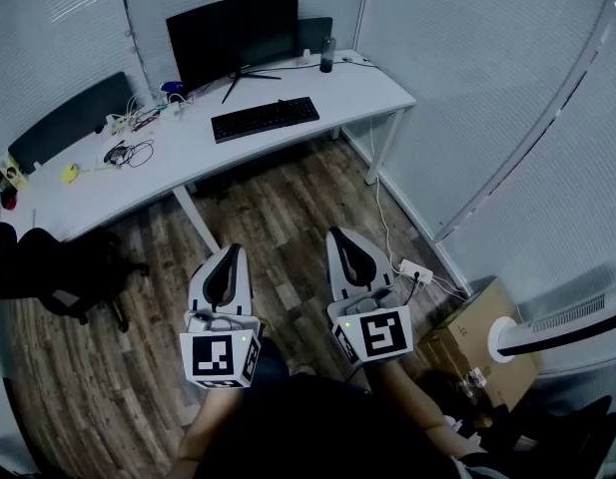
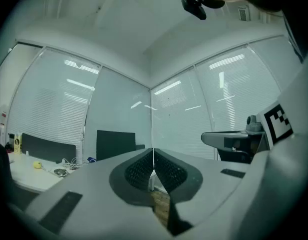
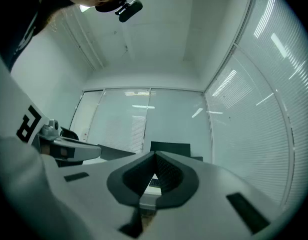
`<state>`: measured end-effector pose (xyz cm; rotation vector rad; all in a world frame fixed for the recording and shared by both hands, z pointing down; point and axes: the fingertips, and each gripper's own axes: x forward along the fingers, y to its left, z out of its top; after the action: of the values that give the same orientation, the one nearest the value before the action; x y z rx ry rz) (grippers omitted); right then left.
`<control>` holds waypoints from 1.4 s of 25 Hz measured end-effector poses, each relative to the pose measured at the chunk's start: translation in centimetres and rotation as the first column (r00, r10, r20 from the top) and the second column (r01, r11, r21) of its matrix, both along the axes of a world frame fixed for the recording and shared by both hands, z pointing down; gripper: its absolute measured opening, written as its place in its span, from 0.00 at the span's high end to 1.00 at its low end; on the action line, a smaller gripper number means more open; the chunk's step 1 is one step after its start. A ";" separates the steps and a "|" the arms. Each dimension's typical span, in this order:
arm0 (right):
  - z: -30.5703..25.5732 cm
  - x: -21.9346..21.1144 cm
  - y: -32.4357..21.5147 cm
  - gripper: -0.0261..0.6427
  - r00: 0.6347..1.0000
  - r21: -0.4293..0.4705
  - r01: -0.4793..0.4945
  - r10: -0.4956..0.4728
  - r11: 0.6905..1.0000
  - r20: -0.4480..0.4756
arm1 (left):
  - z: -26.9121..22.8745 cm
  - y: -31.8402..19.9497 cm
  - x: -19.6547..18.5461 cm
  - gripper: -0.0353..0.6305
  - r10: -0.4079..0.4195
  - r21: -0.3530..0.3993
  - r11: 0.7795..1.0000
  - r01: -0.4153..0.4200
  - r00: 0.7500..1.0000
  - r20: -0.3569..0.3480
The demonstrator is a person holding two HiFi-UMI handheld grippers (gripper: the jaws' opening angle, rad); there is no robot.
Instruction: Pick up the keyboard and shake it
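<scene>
A black keyboard (image 1: 265,119) lies on the white desk (image 1: 317,93) in front of a dark monitor (image 1: 233,36). Both grippers hang over the wooden floor, well short of the desk and apart from the keyboard. My left gripper (image 1: 231,248) is shut with nothing between its jaws; in the left gripper view its tips (image 2: 153,150) meet. My right gripper (image 1: 338,234) is likewise shut and empty, its tips (image 3: 154,154) touching. Through the right gripper's jaws a sliver of the keyboard (image 3: 154,183) shows.
Cables and small items (image 1: 128,153) lie at the desk's left end, a dark bottle (image 1: 328,54) at the back right. A black chair (image 1: 48,267) stands left of me, a cardboard box (image 1: 477,347) at right, a power strip (image 1: 415,269) on the floor. Blind-covered glass walls surround the room.
</scene>
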<state>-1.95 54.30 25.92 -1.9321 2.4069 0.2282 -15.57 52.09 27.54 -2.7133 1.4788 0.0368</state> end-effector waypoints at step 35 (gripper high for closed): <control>7.9 5.2 -36.3 0.76 0.994 -0.182 -0.102 0.109 0.978 0.031 | 5.5 -38.4 -1.4 0.76 0.061 -0.076 0.995 -0.064 0.997 -0.041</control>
<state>3.25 17.99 33.79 -2.1194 2.3762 -0.0278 -16.92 13.69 33.08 -2.8357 1.4341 0.0359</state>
